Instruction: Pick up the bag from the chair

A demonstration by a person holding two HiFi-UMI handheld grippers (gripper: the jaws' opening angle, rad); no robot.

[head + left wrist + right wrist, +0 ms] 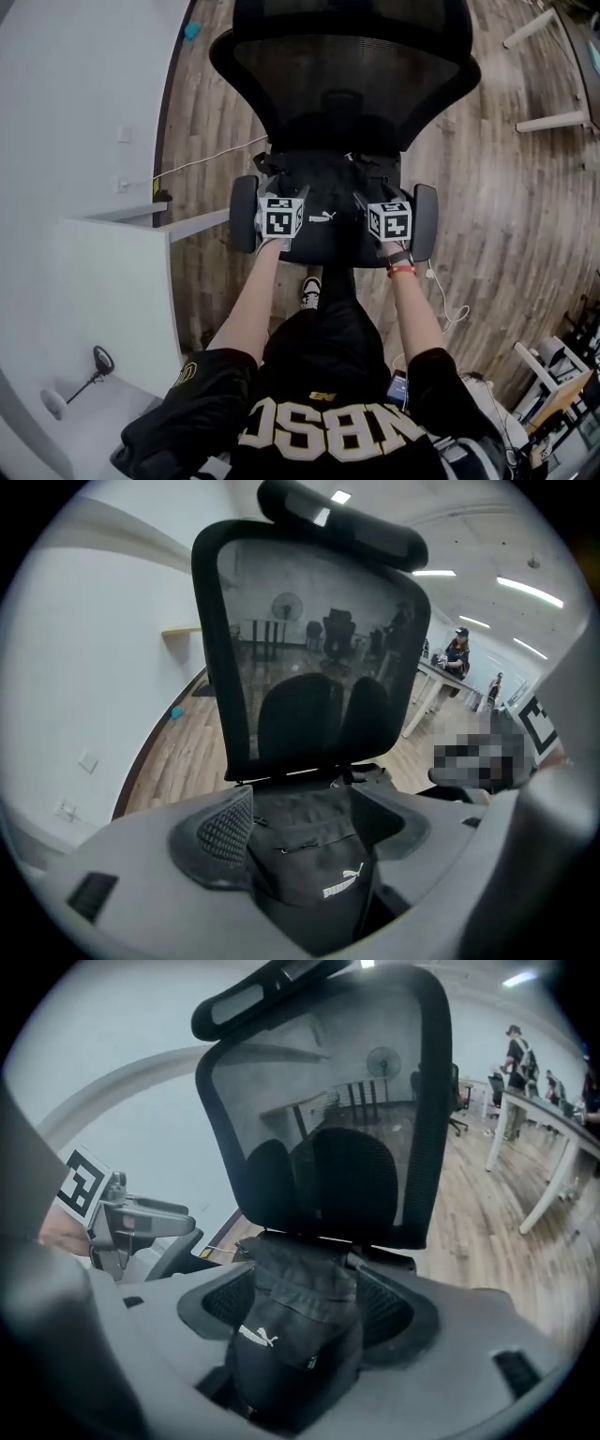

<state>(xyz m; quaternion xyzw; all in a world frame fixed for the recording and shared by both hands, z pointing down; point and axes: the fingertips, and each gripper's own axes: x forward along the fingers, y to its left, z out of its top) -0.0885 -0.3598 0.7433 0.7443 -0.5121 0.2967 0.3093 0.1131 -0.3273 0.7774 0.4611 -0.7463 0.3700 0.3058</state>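
A black bag with a white puma logo [323, 208] lies on the seat of a black mesh office chair [347, 84], between its armrests. My left gripper [274, 178] holds the bag's left side and my right gripper [370, 180] its right side. In the left gripper view the bag [314, 874] fills the gap between the padded fingers [223, 825] of the left gripper [309, 822], which is shut on it. In the right gripper view the bag [291, 1335] bulges between the jaws of the right gripper [305, 1302], also shut on it. Whether the bag is off the seat cannot be told.
The chair's armrests [244, 214] [425, 220] flank both grippers, and its backrest [309, 639] rises just behind the bag. A white desk [112, 281] stands at the left, with a cable [202, 161] on the wood floor. White table legs [553, 120] lie far right. A person [459, 653] stands in the distance.
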